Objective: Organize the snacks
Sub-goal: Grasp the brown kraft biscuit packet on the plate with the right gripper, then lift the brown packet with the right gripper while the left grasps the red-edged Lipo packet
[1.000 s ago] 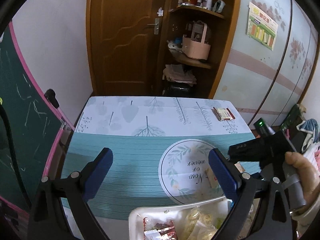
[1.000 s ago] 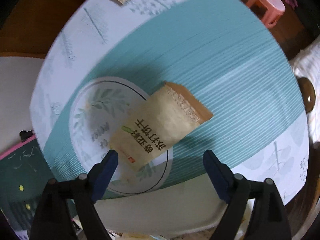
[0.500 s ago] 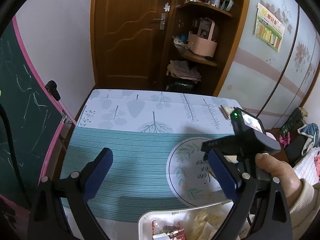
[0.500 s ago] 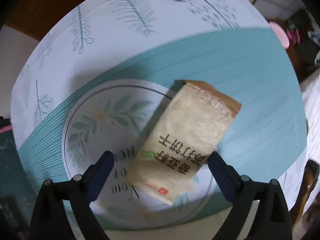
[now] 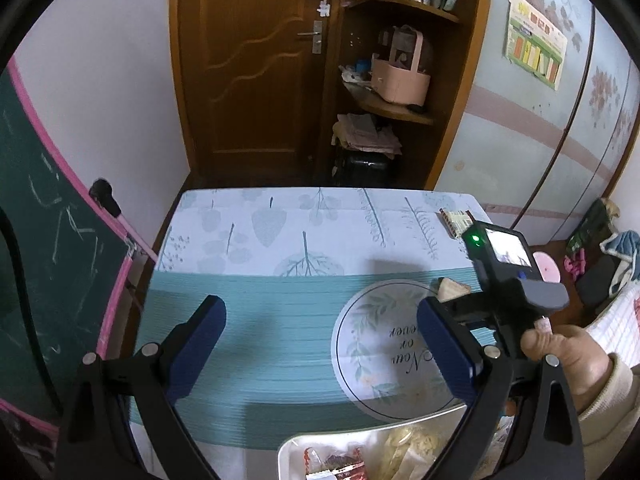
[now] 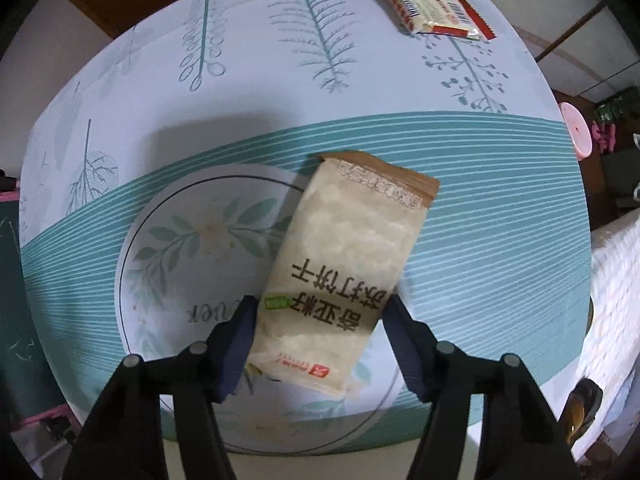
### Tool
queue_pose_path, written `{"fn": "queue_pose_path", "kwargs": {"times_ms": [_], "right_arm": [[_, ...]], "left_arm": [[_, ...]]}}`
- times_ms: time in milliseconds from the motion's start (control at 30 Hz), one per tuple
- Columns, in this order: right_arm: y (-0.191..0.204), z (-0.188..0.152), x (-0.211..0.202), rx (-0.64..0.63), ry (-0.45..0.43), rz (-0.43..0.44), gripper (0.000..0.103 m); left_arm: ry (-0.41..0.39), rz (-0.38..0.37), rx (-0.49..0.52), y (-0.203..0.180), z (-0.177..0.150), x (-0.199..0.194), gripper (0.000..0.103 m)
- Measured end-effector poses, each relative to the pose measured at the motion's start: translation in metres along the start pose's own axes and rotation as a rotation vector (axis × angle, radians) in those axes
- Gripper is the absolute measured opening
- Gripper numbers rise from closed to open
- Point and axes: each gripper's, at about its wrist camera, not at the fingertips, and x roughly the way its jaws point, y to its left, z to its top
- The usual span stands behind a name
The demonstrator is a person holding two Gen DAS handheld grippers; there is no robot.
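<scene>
A beige cracker packet with dark lettering lies flat on the table, half on the printed round emblem. My right gripper points straight down over the packet's near end. Its jaws are closing, with the packet between them and both blue pads touching its long sides. In the left wrist view only a corner of the cracker packet shows, behind the right gripper's body, which a hand holds. My left gripper hangs open above the teal stripe with nothing between its fingers.
A white tray holding several wrapped snacks sits at the table's near edge. A red-and-white snack packet lies at the far right corner. A chalkboard stands on the left and a pink stool on the right.
My right gripper slid over the cracker packet and rolled in line with it. Its jaws then came in from wide apart to the packet's sides. The left gripper drifted slightly.
</scene>
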Motion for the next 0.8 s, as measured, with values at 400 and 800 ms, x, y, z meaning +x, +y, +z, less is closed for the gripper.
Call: {"fn": "queue_pose_path", "kwargs": {"times_ms": [400,800], "right_arm": [[-0.108,-0.006,-0.053,0.15,-0.154,0.259,0.058],[-0.216,0.044,-0.179,0.196,-0.409,0.395,0.058]], "left_arm": [[-0.003,0.006,0.293,-0.104,0.099,-0.014,0.096],[0.025,0.012,0.553,-0.22,0.153,0.036,0.096]]}}
